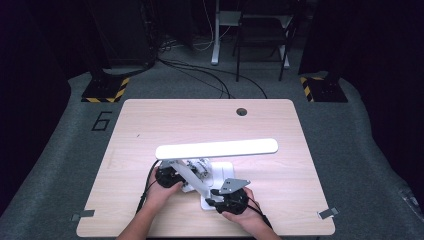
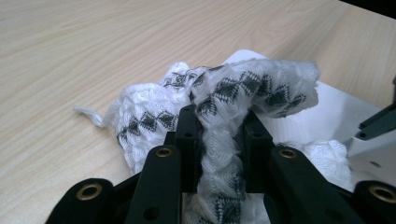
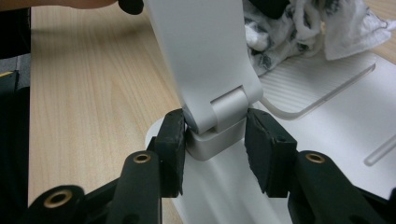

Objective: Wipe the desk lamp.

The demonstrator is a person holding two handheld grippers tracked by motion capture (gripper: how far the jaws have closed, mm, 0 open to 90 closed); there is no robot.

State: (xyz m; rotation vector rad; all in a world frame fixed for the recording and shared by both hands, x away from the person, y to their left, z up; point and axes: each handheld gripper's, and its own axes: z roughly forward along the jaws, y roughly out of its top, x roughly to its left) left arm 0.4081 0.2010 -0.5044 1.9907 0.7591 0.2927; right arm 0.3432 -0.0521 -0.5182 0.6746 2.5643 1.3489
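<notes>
- The left gripper (image 1: 172, 178) is at the left side of the white desk lamp (image 1: 216, 148), low over the wooden table (image 1: 150, 125), with the person's left hand (image 1: 161, 192) behind it
- Its jaws are pressed together on a white cloth (image 2: 219, 100) with a dark diamond pattern; in the left gripper view a fold of the cloth runs up between the two black pads, and the rest is bunched in front of them
- The cloth lies partly on the table and partly on the white lamp base (image 2: 322, 116)
- In the middle, the lamp stands on the table near the person's edge, and its long head is lit and lies level above the base
- The right gripper (image 1: 220, 200) is at the front right of the lamp, held by the right hand (image 1: 240, 212)
- In the right gripper view its jaws sit on both sides of the hinge (image 3: 223, 112) at the foot of the lamp arm; the left pad touches it, the right pad seems just beside it, so I cannot tell if the grip is firm
</notes>
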